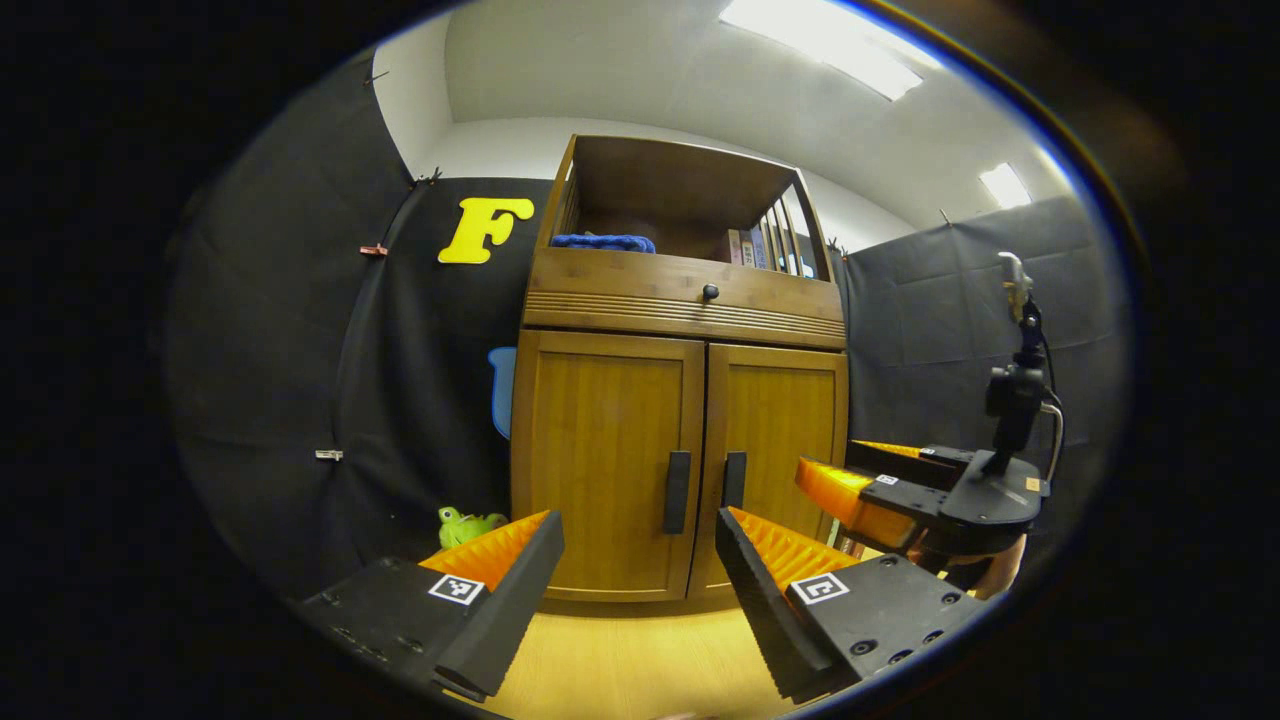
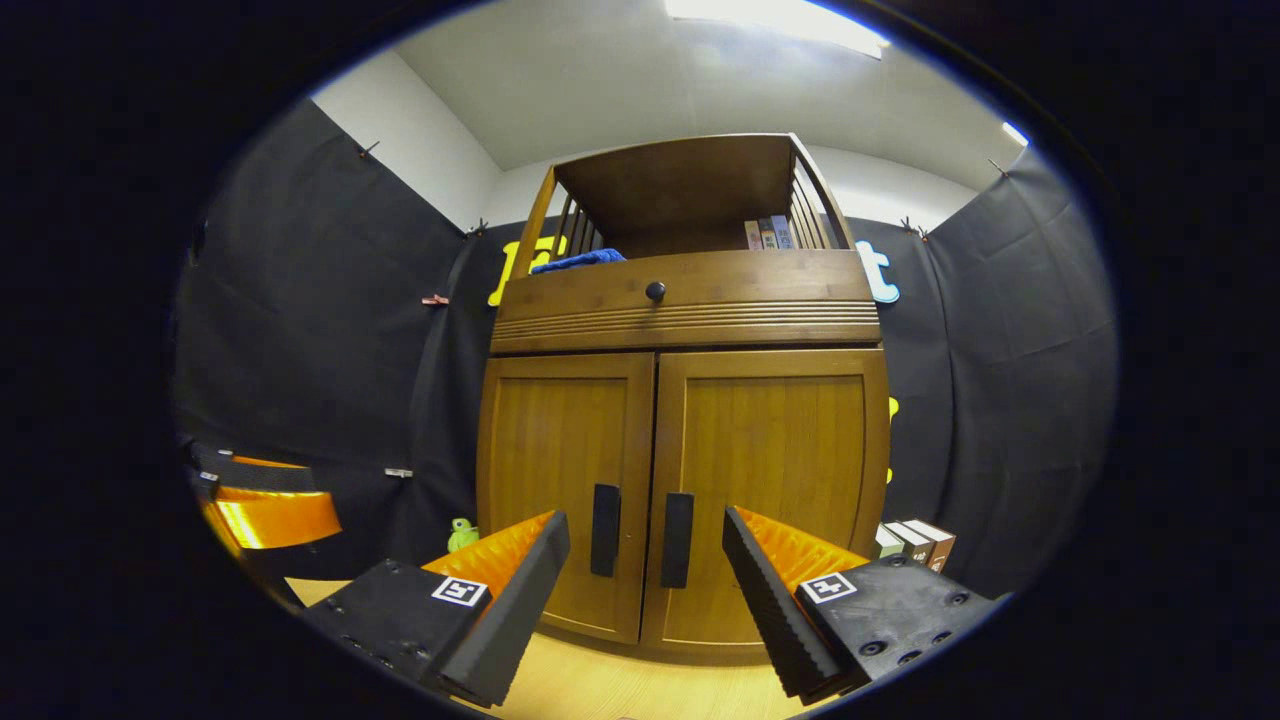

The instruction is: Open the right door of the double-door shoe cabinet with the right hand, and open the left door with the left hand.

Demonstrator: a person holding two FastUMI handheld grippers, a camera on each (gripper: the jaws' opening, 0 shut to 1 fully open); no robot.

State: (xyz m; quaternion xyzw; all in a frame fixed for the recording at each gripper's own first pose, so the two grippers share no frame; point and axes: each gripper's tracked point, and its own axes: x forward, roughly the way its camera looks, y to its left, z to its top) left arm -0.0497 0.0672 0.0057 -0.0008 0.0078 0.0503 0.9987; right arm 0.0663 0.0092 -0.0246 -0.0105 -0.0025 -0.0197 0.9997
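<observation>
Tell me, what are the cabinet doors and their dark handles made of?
The cabinet doors look like wood or wood veneer, honey-brown with a soft sheen and vertical grain. The handles are dark, smooth vertical bars, maybe metal or plastic; the pictures leave that open.

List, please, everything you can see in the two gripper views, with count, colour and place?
shoe cabinet: one, brown wood, centre, both doors shut
door handles: two, dark, upright, either side of the middle seam
drawer knob: one, dark, above the doors
cloth: one, blue, top shelf, left
books: a few, top shelf, right
toy: one, green, floor left of cabinet
boxes: a few, floor right of cabinet
left hand-held gripper: open, empty
right hand-held gripper: open, empty
</observation>
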